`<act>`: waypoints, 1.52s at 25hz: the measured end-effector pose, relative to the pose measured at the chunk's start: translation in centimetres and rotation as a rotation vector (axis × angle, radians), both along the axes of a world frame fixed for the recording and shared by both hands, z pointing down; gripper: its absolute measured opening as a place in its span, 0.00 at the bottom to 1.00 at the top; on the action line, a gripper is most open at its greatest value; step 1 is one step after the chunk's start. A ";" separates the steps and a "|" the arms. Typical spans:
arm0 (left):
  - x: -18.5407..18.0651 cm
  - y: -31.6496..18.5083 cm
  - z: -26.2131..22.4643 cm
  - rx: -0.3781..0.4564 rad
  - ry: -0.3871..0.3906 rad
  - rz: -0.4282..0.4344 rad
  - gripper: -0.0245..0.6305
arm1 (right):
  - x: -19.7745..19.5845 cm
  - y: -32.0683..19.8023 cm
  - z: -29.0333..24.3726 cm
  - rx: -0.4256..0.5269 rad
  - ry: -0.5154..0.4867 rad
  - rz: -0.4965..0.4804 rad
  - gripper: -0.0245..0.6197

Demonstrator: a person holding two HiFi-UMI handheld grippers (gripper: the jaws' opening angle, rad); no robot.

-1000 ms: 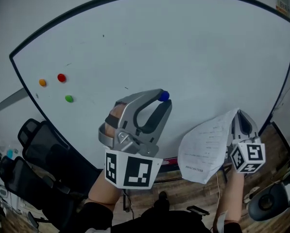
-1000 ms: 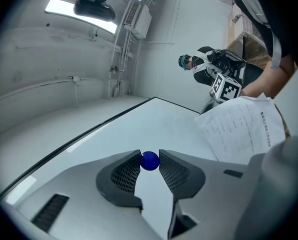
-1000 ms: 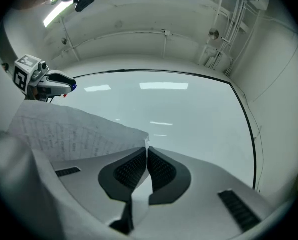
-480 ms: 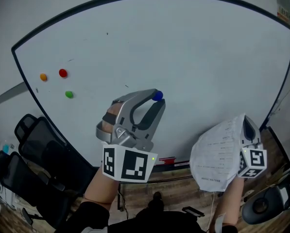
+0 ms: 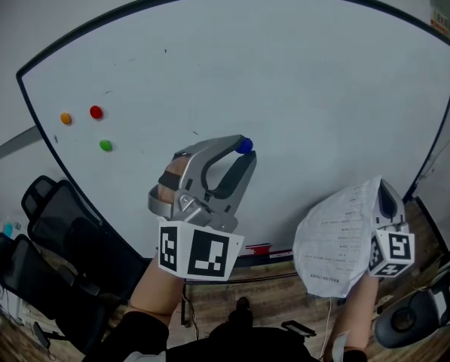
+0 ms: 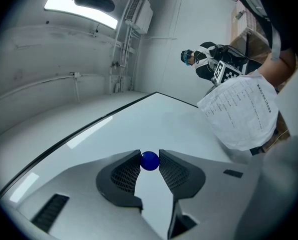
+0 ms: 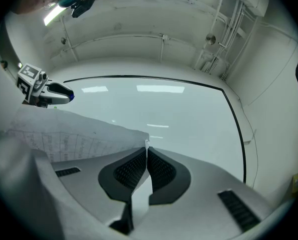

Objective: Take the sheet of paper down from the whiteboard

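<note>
The printed sheet of paper (image 5: 338, 240) hangs off the whiteboard (image 5: 285, 74) at the lower right, curling down and left from my right gripper (image 5: 381, 189), which is shut on its top edge. In the right gripper view the paper (image 7: 64, 134) spreads left of the shut jaws (image 7: 147, 151). My left gripper (image 5: 243, 148) is shut on a small blue ball magnet (image 5: 244, 146), held at the board's middle. In the left gripper view the magnet (image 6: 149, 161) sits pinched between the pads, with the paper (image 6: 241, 114) at the right.
Three magnets stay on the board's left: orange (image 5: 65, 118), red (image 5: 96, 112), green (image 5: 105, 145). Black office chairs (image 5: 51, 240) stand below the board at the left. The board's tray (image 5: 262, 251) runs along its lower edge above a wooden floor.
Over the second the right gripper with the paper sank a little to the lower right in the head view. The left gripper kept its hold on the blue magnet, nearly still.
</note>
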State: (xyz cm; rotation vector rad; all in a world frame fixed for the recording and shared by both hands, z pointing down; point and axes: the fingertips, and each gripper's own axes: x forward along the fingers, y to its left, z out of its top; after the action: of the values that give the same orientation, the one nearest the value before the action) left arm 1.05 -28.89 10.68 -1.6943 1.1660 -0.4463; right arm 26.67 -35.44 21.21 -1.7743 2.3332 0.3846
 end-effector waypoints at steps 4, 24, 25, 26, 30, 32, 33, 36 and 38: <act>-0.1 -0.9 0.3 -0.012 -0.002 -0.006 0.23 | -0.1 -0.3 0.1 -0.001 0.000 -0.002 0.07; -0.8 -8.1 1.5 -0.060 -0.030 -0.070 0.23 | -2.3 -3.1 0.1 0.001 0.021 -0.054 0.07; -0.9 -8.3 1.5 -0.063 -0.029 -0.070 0.23 | -2.3 -3.3 0.2 -0.001 0.018 -0.058 0.07; -0.9 -8.4 1.5 -0.064 -0.027 -0.072 0.23 | -2.4 -3.4 0.3 -0.003 0.016 -0.061 0.07; -1.1 -9.0 1.6 -0.070 -0.025 -0.081 0.23 | -2.6 -3.8 0.5 -0.007 0.016 -0.066 0.07; -1.2 -9.2 1.6 -0.069 -0.022 -0.078 0.23 | -2.7 -3.9 0.5 -0.008 0.017 -0.070 0.07; -1.2 -9.2 1.6 -0.067 -0.021 -0.076 0.23 | -2.8 -3.9 0.5 -0.006 0.017 -0.073 0.07; -1.1 -9.0 1.7 -0.052 -0.028 -0.079 0.24 | -2.9 -3.6 0.4 -0.006 0.023 -0.077 0.07; -1.0 -8.8 1.7 -0.040 -0.029 -0.073 0.25 | -3.0 -3.5 0.5 -0.011 0.031 -0.082 0.07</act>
State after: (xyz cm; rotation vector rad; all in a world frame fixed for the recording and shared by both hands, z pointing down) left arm 0.06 -37.72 12.35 -1.6777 1.2079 -0.5409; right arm 23.69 -38.91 21.67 -1.6832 2.4244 0.3893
